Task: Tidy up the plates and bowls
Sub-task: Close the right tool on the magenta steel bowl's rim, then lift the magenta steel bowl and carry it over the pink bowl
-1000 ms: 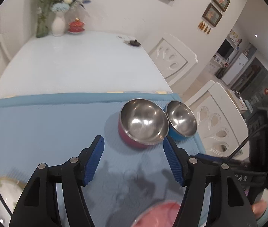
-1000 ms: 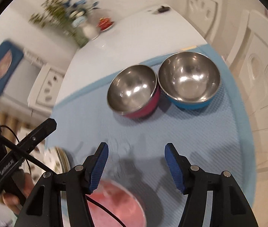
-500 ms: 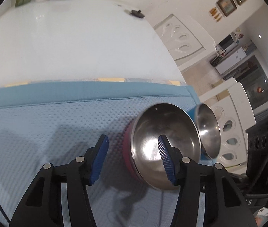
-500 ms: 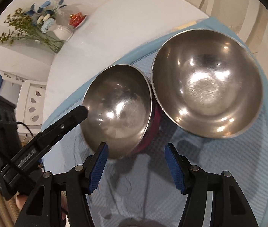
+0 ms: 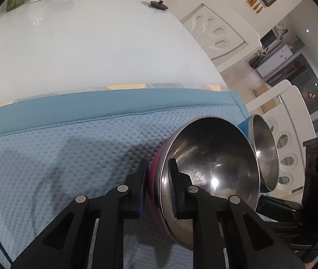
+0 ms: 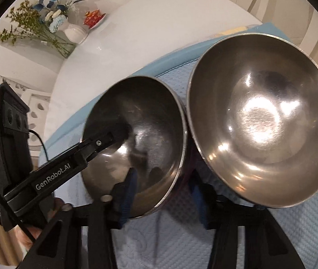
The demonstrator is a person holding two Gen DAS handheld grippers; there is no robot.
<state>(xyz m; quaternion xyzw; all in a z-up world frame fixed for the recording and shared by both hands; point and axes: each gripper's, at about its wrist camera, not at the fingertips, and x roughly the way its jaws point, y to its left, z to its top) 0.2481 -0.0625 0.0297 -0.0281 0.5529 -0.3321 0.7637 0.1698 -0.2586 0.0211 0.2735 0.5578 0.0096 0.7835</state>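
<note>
Two steel bowls stand side by side on a blue mat [image 5: 58, 157]. The red-sided bowl [image 5: 212, 168] is clamped at its near-left rim by my left gripper [image 5: 157, 174], one finger inside, one outside. It also shows in the right wrist view [image 6: 145, 134], where the left gripper's finger [image 6: 87, 150] reaches into it. The blue-sided bowl [image 6: 259, 121] sits to its right, also seen in the left wrist view [image 5: 264, 152]. My right gripper [image 6: 163, 192] is open, its jaws astride the red bowl's near-right rim, one inside and one outside.
A white table [image 5: 80, 44] extends beyond the mat, with a vase of flowers [image 6: 53, 24], a red lidded cup [image 6: 95, 15] and a small black object [image 5: 157, 4] at its far end. White chairs [image 5: 221, 33] stand along the right side.
Both grippers moved forward and down to the bowls. My left gripper closed onto the red bowl's rim. My right gripper came in around the same bowl's rim, still open.
</note>
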